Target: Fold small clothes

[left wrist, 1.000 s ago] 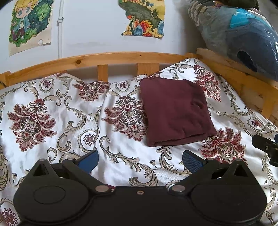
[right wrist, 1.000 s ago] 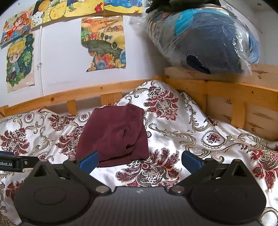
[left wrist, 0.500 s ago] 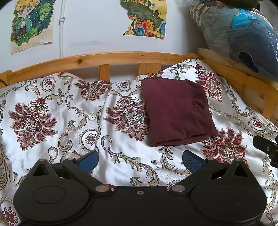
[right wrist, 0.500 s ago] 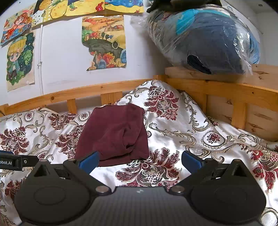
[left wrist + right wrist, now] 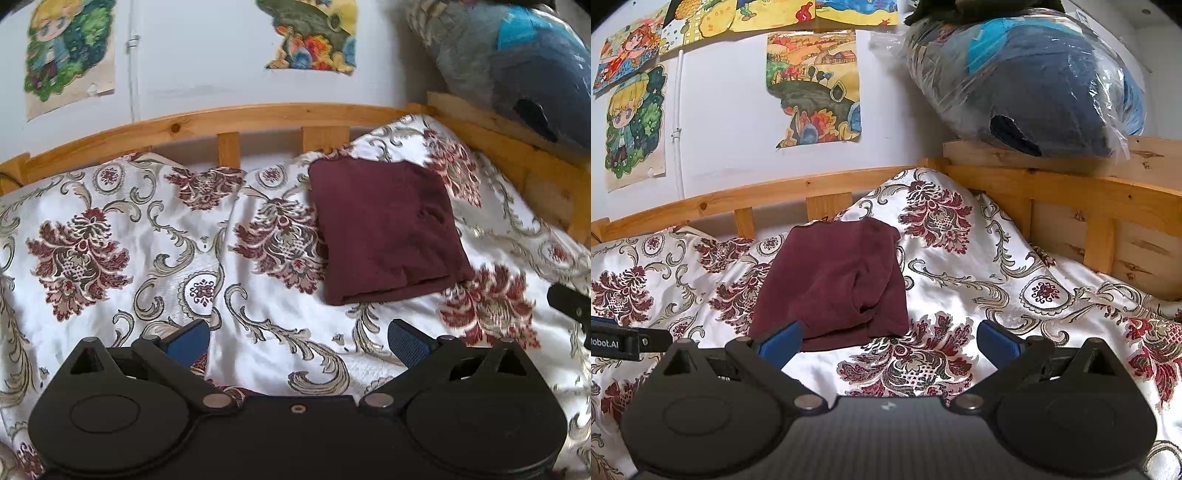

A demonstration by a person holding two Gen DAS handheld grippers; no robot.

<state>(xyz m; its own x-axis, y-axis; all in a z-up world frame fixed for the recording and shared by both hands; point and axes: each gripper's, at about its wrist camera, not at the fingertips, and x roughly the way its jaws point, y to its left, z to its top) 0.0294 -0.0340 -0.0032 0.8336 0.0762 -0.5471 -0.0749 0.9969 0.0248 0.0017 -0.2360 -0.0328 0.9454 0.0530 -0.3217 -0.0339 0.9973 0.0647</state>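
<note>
A dark maroon garment [image 5: 384,229] lies folded into a rough square on the floral bedspread [image 5: 129,240], near the wooden rail. In the right wrist view the garment [image 5: 834,284] shows a wrinkle on its top layer. My left gripper [image 5: 297,338] is open and empty, held back from the garment's near edge. My right gripper [image 5: 888,338] is open and empty, just short of the garment's near right corner. The tip of the right gripper [image 5: 570,304] shows at the right edge of the left wrist view, and the left gripper [image 5: 624,341] shows at the left edge of the right wrist view.
A wooden bed rail [image 5: 258,118] runs along the back and a wooden headboard [image 5: 1089,221] stands at the right. A plastic-wrapped dark bundle [image 5: 1027,81] rests on the headboard. Drawings [image 5: 816,85] hang on the white wall.
Both grippers have drawn back and lifted slightly from the garment, so the view has shifted a little. The garment has not moved and both grippers stay open.
</note>
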